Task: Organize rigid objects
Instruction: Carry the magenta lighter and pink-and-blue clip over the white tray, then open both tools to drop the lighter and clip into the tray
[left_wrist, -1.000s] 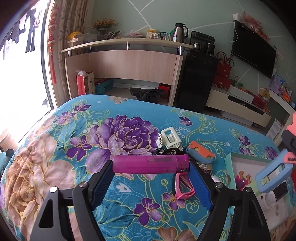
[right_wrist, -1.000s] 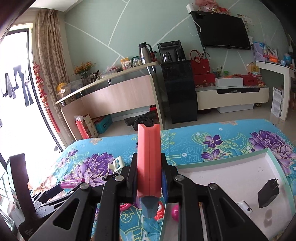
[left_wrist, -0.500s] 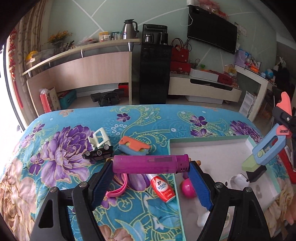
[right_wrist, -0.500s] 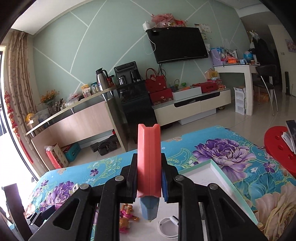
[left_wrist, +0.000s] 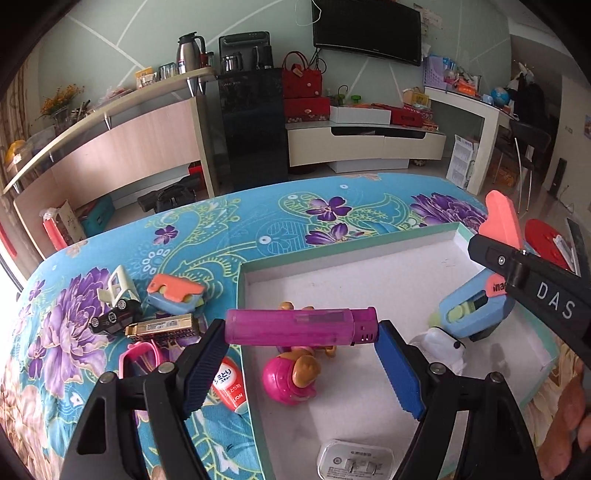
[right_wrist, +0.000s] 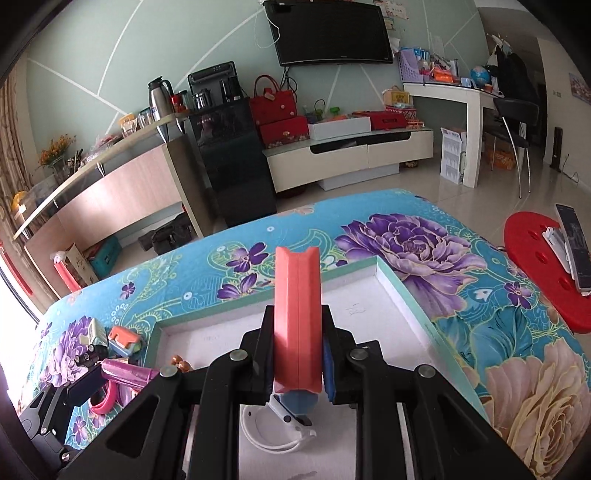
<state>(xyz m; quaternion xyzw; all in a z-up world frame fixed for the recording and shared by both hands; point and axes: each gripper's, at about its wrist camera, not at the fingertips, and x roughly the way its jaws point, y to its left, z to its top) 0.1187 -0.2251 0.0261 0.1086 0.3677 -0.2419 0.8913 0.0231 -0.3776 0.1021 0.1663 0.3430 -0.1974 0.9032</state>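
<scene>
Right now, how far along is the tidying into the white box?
Done: a pink toy, a white charger and a white cable lie in the box.
In hand: the left gripper holds a purple lighter over the box; the right gripper holds an orange-and-blue cutter above it.
Left on the cloth: a toy car, another cutter, a gold lighter, a pink ring and a red tube.

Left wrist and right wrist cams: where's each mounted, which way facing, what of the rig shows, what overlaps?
Left wrist: on the left gripper, looking forward and down at the white tray; its fingers clamp a pink lighter; right gripper enters from the right.
Right wrist: on the right gripper, same heading; jaws shut on an orange-blue toy.
Shared: tray, floral cloth, TV.
</scene>
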